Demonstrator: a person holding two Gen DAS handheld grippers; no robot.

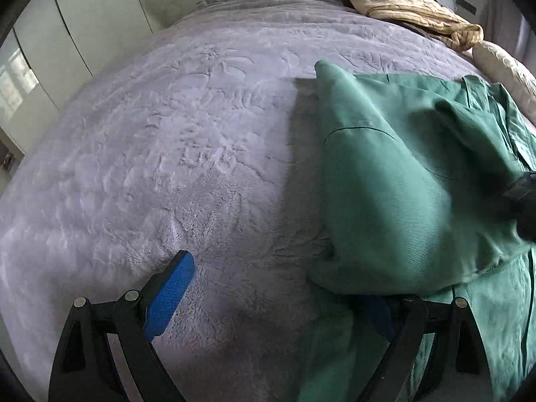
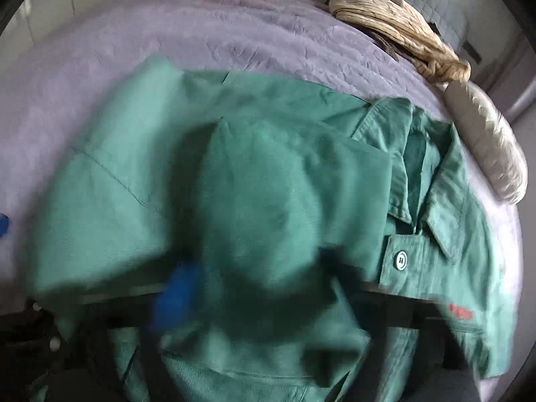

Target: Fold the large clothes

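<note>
Landmark: the green shirt (image 2: 268,181) serves as the reference for every place below.
Green shirt: it lies on the grey plush bedspread (image 1: 167,140), collar (image 2: 439,181) toward the far right, with a white button (image 2: 400,260) showing on the placket just below the collar.
Folded part: a large flap of the shirt's cloth lies doubled over the shirt's body; in the left wrist view its edge stands slightly lifted off the bedspread at the shirt's left side.
Red mark: a small red label (image 2: 460,315) sits on the shirt's front, below the button.
Left gripper (image 1: 268,305): its jaws stand wide apart; the left blue pad (image 1: 171,294) hangs over bare bedspread to the left of the shirt, and the right finger is tucked under the shirt's near edge, mostly hidden by cloth. No fabric is pinched between the pads.
Right gripper (image 2: 248,298): it is badly blurred and sits at the shirt's near edge, with the folded cloth draped over it. One blue pad (image 2: 177,291) shows; the other is hidden. The jaws look narrow, but whether they pinch the cloth I cannot tell.
Cream garment (image 2: 395,33): a crumpled, ribbed piece lies at the far end of the bed, well beyond the shirt's collar.
Pale pillow (image 2: 489,140): it lies at the bed's right edge, just past the collar.
Wardrobe doors (image 1: 83,16): pale panels stand beyond the bed, far left of the shirt.
</note>
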